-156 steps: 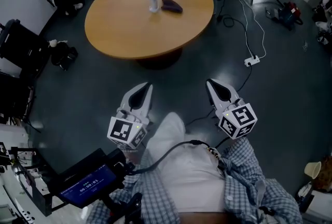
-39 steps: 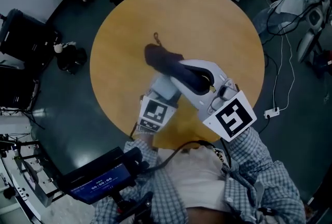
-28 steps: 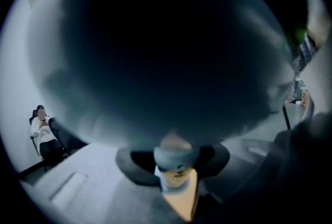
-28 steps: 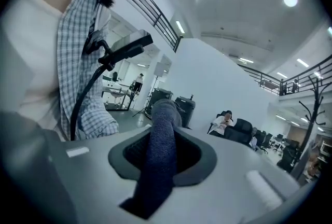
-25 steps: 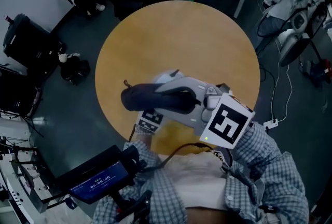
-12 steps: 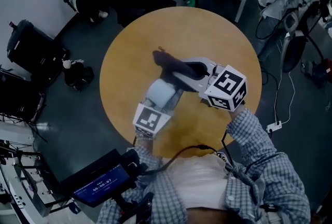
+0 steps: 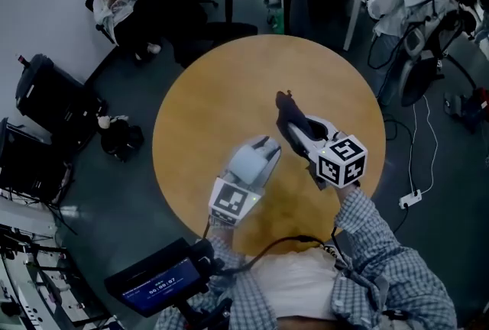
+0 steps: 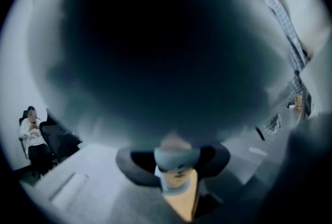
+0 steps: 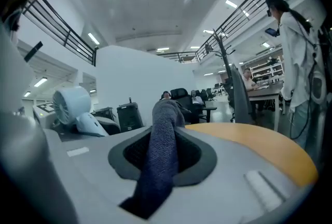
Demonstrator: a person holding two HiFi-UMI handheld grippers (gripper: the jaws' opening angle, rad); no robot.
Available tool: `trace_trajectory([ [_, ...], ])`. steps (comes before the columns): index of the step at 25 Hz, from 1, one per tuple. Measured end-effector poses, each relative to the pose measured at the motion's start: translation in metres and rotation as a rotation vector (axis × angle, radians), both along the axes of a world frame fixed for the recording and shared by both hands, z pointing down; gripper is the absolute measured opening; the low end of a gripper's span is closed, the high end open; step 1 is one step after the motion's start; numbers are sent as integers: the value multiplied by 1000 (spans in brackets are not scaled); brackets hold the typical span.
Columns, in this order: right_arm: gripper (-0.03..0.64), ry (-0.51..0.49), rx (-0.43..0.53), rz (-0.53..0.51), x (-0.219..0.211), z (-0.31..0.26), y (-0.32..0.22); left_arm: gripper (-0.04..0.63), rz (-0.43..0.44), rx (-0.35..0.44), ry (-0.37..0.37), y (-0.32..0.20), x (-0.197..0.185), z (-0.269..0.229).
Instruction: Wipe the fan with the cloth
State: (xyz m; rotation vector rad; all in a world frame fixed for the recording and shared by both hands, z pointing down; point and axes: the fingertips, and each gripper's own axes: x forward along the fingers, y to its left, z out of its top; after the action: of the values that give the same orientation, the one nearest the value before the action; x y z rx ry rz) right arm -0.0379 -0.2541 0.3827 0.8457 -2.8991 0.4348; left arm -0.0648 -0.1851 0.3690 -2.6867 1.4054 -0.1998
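**Dark blue woven cloth (image 7: 286, 108) is pulling away from the small pale blue handheld fan (image 7: 246, 162)**

Over the round wooden table (image 7: 206, 84), the right gripper (image 7: 299, 130) is carrying the cloth off to the right of the fan. A second ago the cloth was lying across the fan's head. Half a second ago it was trailing just beyond the fan, and now the two are sitting apart with bare tabletop showing between them.

The right gripper is pinching the cloth firmly. In the right gripper view the fabric (image 9: 158, 161) is running up between the pressed jaws and flopping over at the tip, with the fan (image 9: 72, 106) showing off to the left.

The left gripper (image 7: 263, 147) is keeping its place, holding the fan above the near part of the table. In the left gripper view its jaws are clamping a pale blue part of the fan (image 8: 176, 158), while a large dark blur is blocking most of that picture.

This is looking like the end of one wiping stroke. The fan is not being touched by the cloth at present, so any further wiping is needing the right gripper to bring the cloth back onto it.
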Motion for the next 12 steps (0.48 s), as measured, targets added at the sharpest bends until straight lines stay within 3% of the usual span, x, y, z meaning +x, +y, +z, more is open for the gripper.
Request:
trace_trajectory([
  [6, 89, -177, 139, -85, 21, -75, 72, 126, 11, -1, -8, -11, 1, 5],
  [8, 89, -151, 133, -92, 16, -63, 78, 126, 16, 9, 22, -13, 1, 5],
  [12, 87, -30, 86, -3, 25, -9, 56, 126, 49, 15, 72, -13, 15, -1],
])
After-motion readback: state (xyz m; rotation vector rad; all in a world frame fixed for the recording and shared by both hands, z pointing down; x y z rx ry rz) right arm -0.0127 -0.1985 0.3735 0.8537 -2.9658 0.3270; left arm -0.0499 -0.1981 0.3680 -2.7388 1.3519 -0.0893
